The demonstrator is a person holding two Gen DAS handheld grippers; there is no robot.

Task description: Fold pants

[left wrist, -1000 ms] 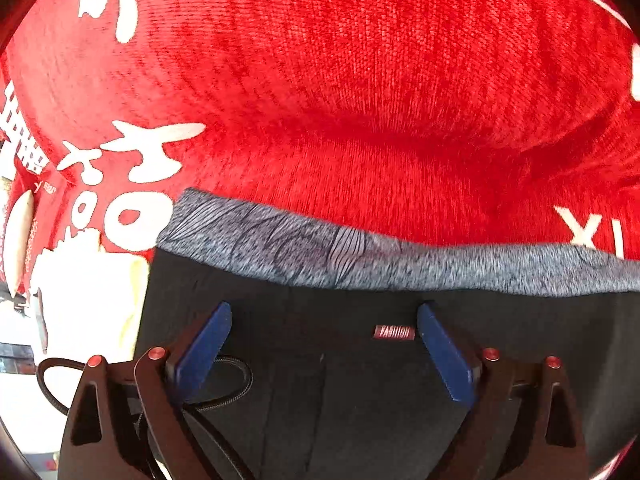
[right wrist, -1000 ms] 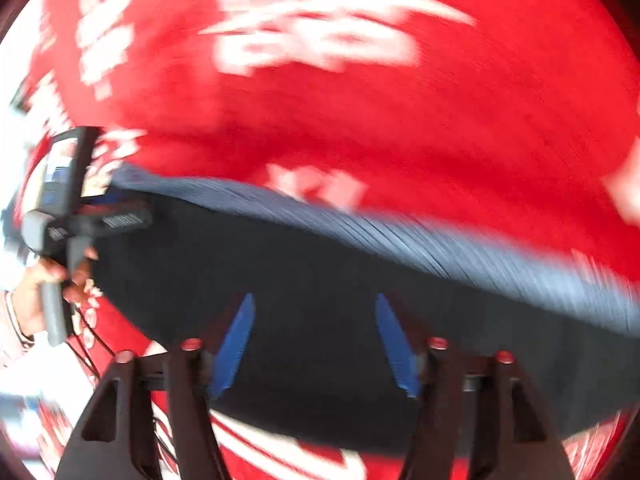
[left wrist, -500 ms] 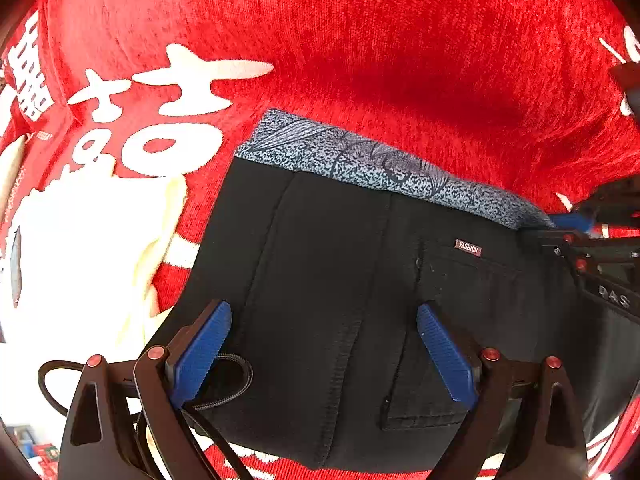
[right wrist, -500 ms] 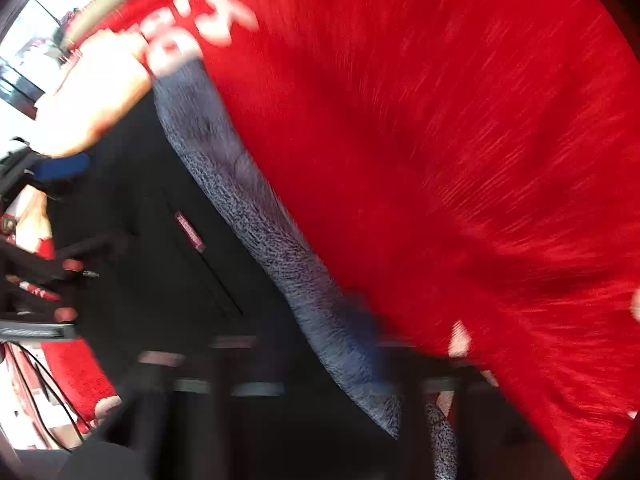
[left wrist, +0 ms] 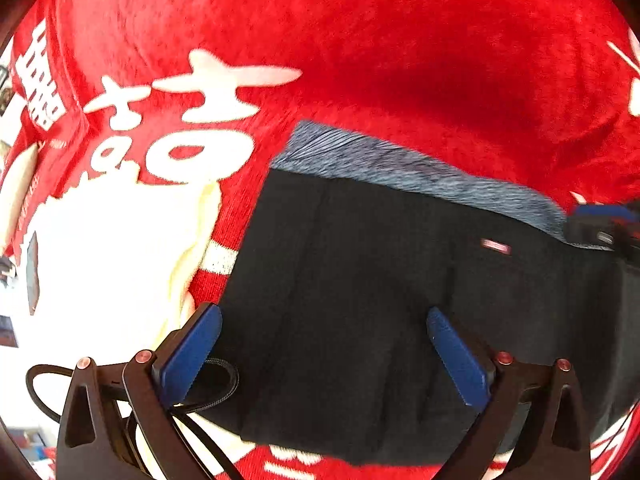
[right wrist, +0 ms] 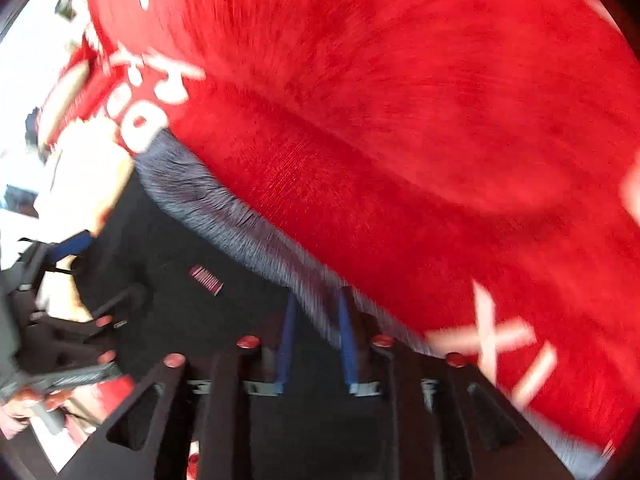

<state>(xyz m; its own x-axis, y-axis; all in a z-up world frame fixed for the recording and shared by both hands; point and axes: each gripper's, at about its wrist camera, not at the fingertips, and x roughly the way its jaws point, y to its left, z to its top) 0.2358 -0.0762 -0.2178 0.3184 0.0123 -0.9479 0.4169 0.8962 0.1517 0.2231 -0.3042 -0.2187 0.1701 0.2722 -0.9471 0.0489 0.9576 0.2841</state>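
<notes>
Black pants (left wrist: pixel 360 280) with a grey patterned waistband (left wrist: pixel 400 164) lie flat on a red blanket (left wrist: pixel 400 40). My left gripper (left wrist: pixel 320 340) is open and empty, hovering over the pants near their left edge. My right gripper (right wrist: pixel 316 320) has its blue pads close together around the grey waistband (right wrist: pixel 224 216) at the pants' right end; the view is blurred. The right gripper also shows at the right edge of the left wrist view (left wrist: pixel 608 220). A small red label (left wrist: pixel 496 246) sits below the waistband.
The red blanket carries white characters (left wrist: pixel 192 120). A cream cloth patch (left wrist: pixel 120 260) lies left of the pants. The left gripper and the hand holding it show at the left of the right wrist view (right wrist: pixel 60 320).
The left gripper pulled back from the waistband and stays open. The right gripper swung to the waistband's right end and its jaws narrowed onto it.
</notes>
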